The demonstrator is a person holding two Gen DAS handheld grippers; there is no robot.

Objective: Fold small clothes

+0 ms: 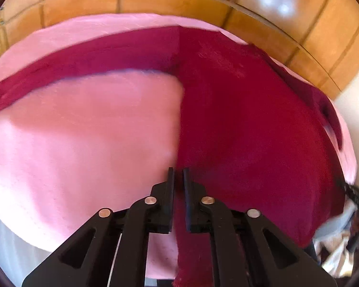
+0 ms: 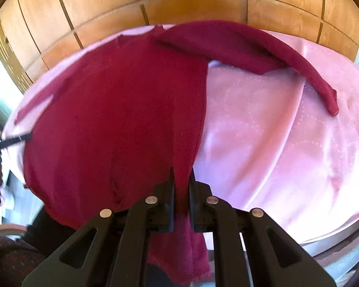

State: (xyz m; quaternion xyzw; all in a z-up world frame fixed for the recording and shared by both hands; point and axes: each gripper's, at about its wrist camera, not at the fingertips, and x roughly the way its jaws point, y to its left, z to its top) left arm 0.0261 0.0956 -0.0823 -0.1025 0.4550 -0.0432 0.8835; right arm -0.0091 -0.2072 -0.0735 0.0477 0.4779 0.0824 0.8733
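- A home room is showing here: wood panels [image 2: 191, 7] are lining the wall behind.
- A pink cloth [image 1: 71, 143] is covering a table.
- Loose laundry [image 1: 335, 251] is lying beside it.
- A red sweater [image 2: 112, 124] is lying spread out.

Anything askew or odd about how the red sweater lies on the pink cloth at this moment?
Nothing damaged. The red sweater lies unevenly: its hem hangs over the pink cloth's near edge, gripped by the left gripper and right gripper, sleeves splayed outward.
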